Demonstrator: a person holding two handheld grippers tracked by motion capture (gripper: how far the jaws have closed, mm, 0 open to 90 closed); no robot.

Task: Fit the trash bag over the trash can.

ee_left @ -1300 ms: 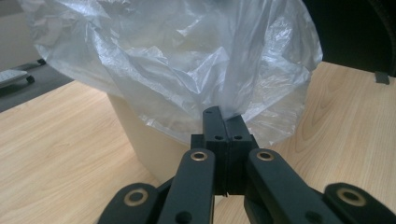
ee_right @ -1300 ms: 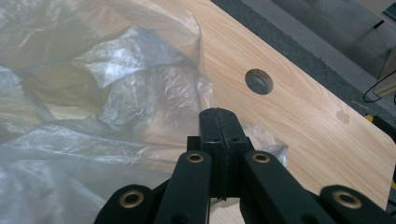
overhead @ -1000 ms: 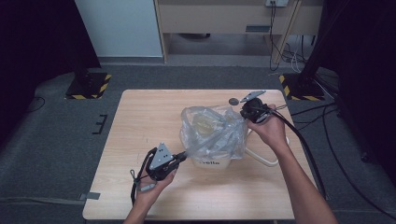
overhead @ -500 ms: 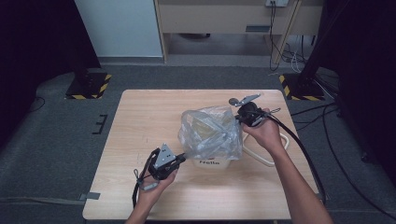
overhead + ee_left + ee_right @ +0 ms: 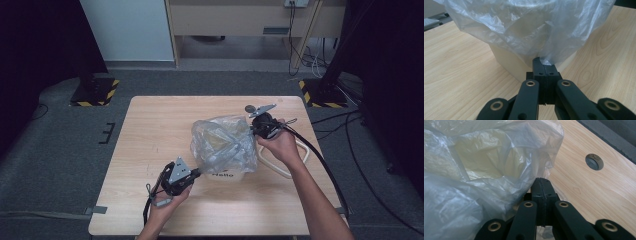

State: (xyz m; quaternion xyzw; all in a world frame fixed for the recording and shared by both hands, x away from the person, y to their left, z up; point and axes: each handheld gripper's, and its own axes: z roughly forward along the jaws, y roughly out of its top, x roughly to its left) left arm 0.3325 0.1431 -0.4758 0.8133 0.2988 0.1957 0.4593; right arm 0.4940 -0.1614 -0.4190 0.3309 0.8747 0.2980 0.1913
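nearest, the left gripper (image 5: 192,174) is clenched on the clear plastic bag's (image 5: 222,145) lower edge, the bag draped over a cream bin (image 5: 509,60) mid-table. beyond the bin, the right gripper (image 5: 256,129) pinches the far edge. judging by this, the bag is being fitted; next, both edges need pulling down evenly.

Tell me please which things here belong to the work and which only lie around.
In the work:
clear plastic bag
cream bin under the bag
left gripper, shut on the bag
right gripper, shut on the bag

Lying about:
round hole in the table
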